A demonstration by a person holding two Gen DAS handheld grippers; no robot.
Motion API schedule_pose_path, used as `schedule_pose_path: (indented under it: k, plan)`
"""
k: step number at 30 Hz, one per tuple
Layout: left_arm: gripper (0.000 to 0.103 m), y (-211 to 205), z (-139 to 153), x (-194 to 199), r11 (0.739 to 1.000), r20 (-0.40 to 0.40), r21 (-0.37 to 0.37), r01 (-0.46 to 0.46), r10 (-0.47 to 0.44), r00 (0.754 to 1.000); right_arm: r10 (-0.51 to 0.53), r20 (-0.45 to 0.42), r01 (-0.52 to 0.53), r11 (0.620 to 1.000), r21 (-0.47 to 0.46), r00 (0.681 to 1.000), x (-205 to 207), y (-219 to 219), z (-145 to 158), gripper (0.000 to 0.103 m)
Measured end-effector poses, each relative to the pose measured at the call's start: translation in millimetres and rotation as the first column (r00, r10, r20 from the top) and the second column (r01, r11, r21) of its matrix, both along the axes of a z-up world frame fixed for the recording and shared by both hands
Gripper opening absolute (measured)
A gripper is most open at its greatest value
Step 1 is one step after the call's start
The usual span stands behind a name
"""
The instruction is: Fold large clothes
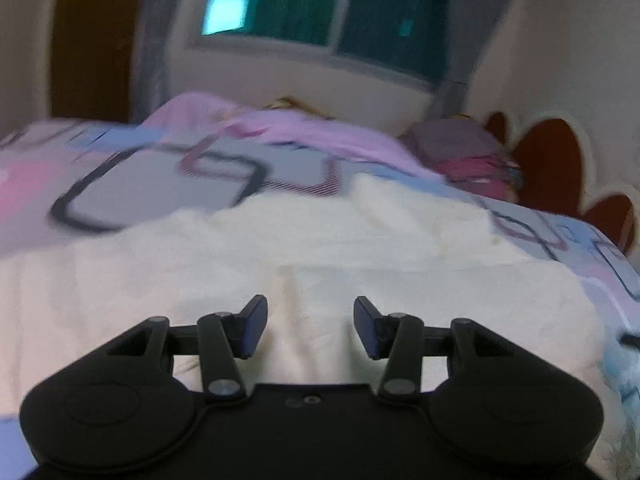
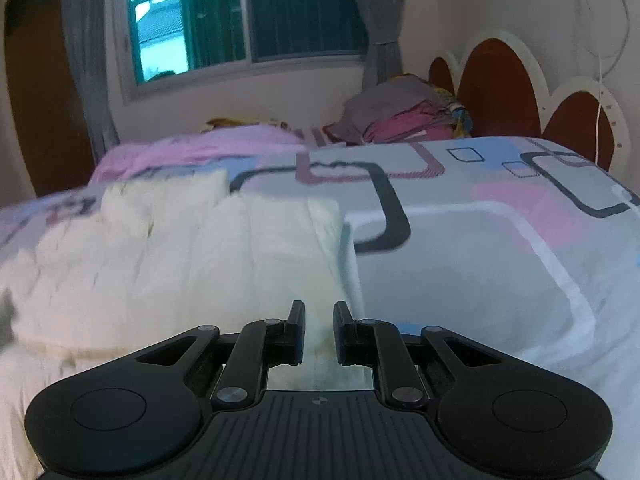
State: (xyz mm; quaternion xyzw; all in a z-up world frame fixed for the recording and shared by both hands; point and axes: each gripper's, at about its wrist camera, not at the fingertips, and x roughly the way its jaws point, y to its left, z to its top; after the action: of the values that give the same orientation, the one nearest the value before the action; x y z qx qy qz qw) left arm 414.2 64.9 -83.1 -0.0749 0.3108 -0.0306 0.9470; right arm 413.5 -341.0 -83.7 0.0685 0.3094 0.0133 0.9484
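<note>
A large cream garment point(image 1: 280, 248) lies spread and wrinkled over the bed, filling the near half of the left wrist view. My left gripper point(image 1: 310, 320) hovers over it, jaws open, with nothing pinched between them. In the right wrist view the same cream garment point(image 2: 180, 256) lies in folds to the left, and its right edge runs down into my right gripper point(image 2: 319, 320). That gripper's jaws stand a narrow gap apart with a bunch of the cream cloth between the pads.
A patterned bedsheet point(image 2: 480, 240) covers the bed. A pink cloth point(image 2: 200, 148) lies at the far side. A pile of clothes point(image 2: 404, 116) sits by the red-brown headboard point(image 2: 496, 88). A window with grey curtains point(image 2: 280, 12) is behind, and a white cable point(image 2: 599, 92) hangs on the right wall.
</note>
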Motion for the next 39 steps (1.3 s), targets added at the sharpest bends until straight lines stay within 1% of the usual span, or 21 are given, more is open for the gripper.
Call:
schedule_pose_path:
  k: [2,4,6,7,8,9,10,11,12,13,14,16,18,20,25,28,30,32,33,36,39]
  plan:
    - [0.048,-20.2,-1.5,13.3,0.998,-0.017,0.025,0.053,-0.053,0.998,0.021,-0.020,-0.021,1.000,0.003,1.000,24.9,10.5,0.7,0.014]
    - [0.050,-32.0,-10.9,26.5,0.998,-0.046,0.026,0.058,-0.057,0.997,0.031,-0.057,-0.033,0.999,-0.031,0.998,46.8,21.7,-6.8,0.014]
    - [0.050,-30.3,-27.8,38.1,0.999,-0.106,0.028,0.040,-0.036,0.994,0.015,-0.146,-0.026,0.997,-0.077,0.989,63.4,25.7,-23.5,0.014]
    - [0.051,-25.2,-39.7,43.1,0.999,-0.163,0.036,0.027,-0.021,0.986,0.014,-0.176,-0.029,0.996,-0.085,0.984,66.9,24.7,-31.4,0.013]
    - [0.051,-18.6,-49.0,44.9,0.999,-0.199,0.031,0.030,-0.023,0.980,0.035,-0.188,-0.049,0.996,-0.071,0.981,68.0,22.8,-34.9,0.013]
    - [0.051,-14.2,-49.6,44.2,0.999,-0.200,0.030,0.037,-0.031,0.979,0.048,-0.187,-0.062,0.996,-0.070,0.981,68.0,21.7,-33.1,0.014]
    - [0.056,-16.5,-44.7,44.0,0.995,-0.214,0.101,0.023,-0.001,0.977,0.054,-0.169,-0.066,0.996,-0.064,0.984,67.0,19.2,-26.6,0.014]
    - [0.054,-18.4,-39.4,43.2,0.989,-0.199,0.148,0.020,0.010,0.980,0.057,-0.134,-0.063,0.997,-0.041,0.989,65.8,15.4,-20.0,0.014]
    - [0.054,-18.3,-32.9,42.2,0.989,-0.160,0.143,0.022,0.001,0.987,0.053,-0.102,-0.055,0.998,-0.016,0.993,67.7,11.2,-13.7,0.014]
    - [0.057,-17.8,-26.7,41.4,0.994,-0.116,0.104,0.024,-0.012,0.993,0.046,-0.087,-0.046,0.999,-0.004,0.995,73.5,9.8,-9.4,0.014]
    - [0.059,-19.3,-23.6,43.7,0.996,-0.100,0.084,0.024,-0.015,0.995,0.044,-0.083,-0.045,0.999,-0.002,0.996,82.9,10.7,-7.4,0.014]
    - [0.060,-28.3,-19.9,52.8,0.996,-0.079,0.081,0.041,-0.035,0.996,0.051,-0.085,-0.053,0.998,-0.019,0.995,102.1,16.0,-7.0,0.014]
    - [0.061,-36.4,-21.7,61.0,0.994,-0.087,0.091,0.056,-0.049,0.995,0.061,-0.078,-0.065,0.997,-0.048,0.995,120.9,22.5,-8.5,0.014]
    - [0.061,-45.3,-29.0,72.3,0.993,-0.116,0.112,0.046,-0.033,0.993,0.082,-0.081,-0.089,0.992,-0.088,0.993,135.0,27.4,-14.8,0.014]
    - [0.065,-28.7,-49.9,80.8,0.995,-0.152,0.103,-0.010,0.026,0.988,0.051,-0.151,-0.070,0.990,-0.124,0.987,157.3,16.0,-40.5,0.013]
    - [0.067,-17.7,-54.1,79.1,0.995,-0.163,0.102,-0.017,0.034,0.986,0.027,-0.159,-0.045,0.992,-0.115,0.987,156.4,3.9,-45.3,0.013]
    - [0.065,-13.7,-48.4,76.9,0.994,-0.166,0.107,-0.034,0.051,0.985,0.017,-0.163,-0.035,0.994,-0.107,0.986,151.5,0.2,-38.8,0.014]
    - [0.064,-13.8,-34.2,64.4,0.994,-0.126,0.101,-0.052,0.064,0.990,0.027,-0.122,-0.039,0.994,-0.100,0.992,132.8,-0.3,-24.4,0.014]
    - [0.064,-15.2,-26.2,55.1,0.995,-0.100,0.085,-0.052,0.060,0.993,0.029,-0.104,-0.037,0.997,-0.073,0.994,119.2,-2.7,-17.8,0.014]
    - [0.067,-27.5,-13.1,27.8,0.997,-0.047,0.059,-0.043,0.046,0.998,0.040,-0.089,-0.043,0.998,-0.040,0.995,84.0,2.0,-9.7,0.014]
    - [0.067,-40.3,-24.0,13.8,0.999,-0.071,0.033,-0.033,0.035,0.997,0.033,-0.106,-0.035,0.999,-0.012,0.994,54.1,8.4,-14.1,0.015]
